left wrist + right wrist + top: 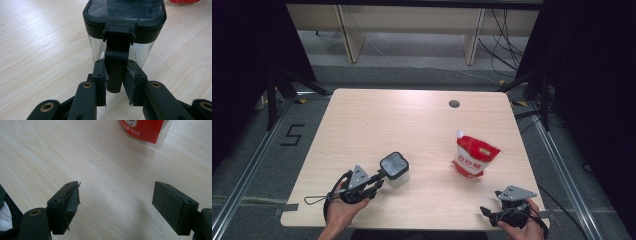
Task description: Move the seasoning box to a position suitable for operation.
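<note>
**Container gripped by its handle at the near left**

At the near edge of the table (pixel 362 120), the right gripper (pixel 507 212) is held in a hand with its jaws spread wide and nothing between them. At the near left, the left gripper (pixel 374 181) is seen pinched on the black handle (pixel 116 67) of a clear container (pixel 395 170), the pads pressed against both sides of it. The container is stood upright on the wood, its long axis vertical, its black-rimmed lid (pixel 125 11) facing up and its handle pointed back toward the near-left hand. A red and white pouch (pixel 473 156) is seen well apart to the right, tilted, its white spout pointed to the far left.
</note>
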The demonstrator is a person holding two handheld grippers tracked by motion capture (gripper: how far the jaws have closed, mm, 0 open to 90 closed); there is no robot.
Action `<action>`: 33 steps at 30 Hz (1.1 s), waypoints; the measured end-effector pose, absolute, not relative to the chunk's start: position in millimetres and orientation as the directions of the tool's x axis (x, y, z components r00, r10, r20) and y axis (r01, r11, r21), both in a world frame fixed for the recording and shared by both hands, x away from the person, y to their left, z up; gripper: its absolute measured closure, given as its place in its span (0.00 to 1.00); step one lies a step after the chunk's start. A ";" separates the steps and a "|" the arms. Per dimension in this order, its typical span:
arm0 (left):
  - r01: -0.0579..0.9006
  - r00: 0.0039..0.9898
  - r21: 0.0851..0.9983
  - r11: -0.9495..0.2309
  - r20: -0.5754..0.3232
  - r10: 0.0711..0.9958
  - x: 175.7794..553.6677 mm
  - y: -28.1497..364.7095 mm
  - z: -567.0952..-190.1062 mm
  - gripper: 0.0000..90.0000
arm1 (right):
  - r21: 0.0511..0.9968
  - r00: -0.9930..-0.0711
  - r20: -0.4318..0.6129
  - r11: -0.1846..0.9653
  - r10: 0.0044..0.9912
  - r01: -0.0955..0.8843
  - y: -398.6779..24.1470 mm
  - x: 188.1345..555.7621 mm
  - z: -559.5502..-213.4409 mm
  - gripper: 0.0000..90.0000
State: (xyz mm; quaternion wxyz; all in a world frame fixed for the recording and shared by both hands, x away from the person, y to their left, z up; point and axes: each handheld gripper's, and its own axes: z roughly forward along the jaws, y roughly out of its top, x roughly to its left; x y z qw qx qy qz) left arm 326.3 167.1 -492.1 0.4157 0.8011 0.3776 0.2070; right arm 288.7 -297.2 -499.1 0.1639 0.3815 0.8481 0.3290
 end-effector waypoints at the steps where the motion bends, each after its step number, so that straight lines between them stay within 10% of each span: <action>1: 0.426 0.635 0.812 -0.399 0.046 0.771 328.1 168.5 -491.3 0.79 | 0.685 -0.656 -0.033 0.495 0.754 0.535 -297.5 288.9 -499.0 0.25; 33: 0.316 0.769 0.833 -0.454 0.056 0.637 337.2 145.1 -497.5 0.81 | 0.679 -0.655 -0.029 0.496 0.755 0.541 -297.0 288.7 -499.5 0.26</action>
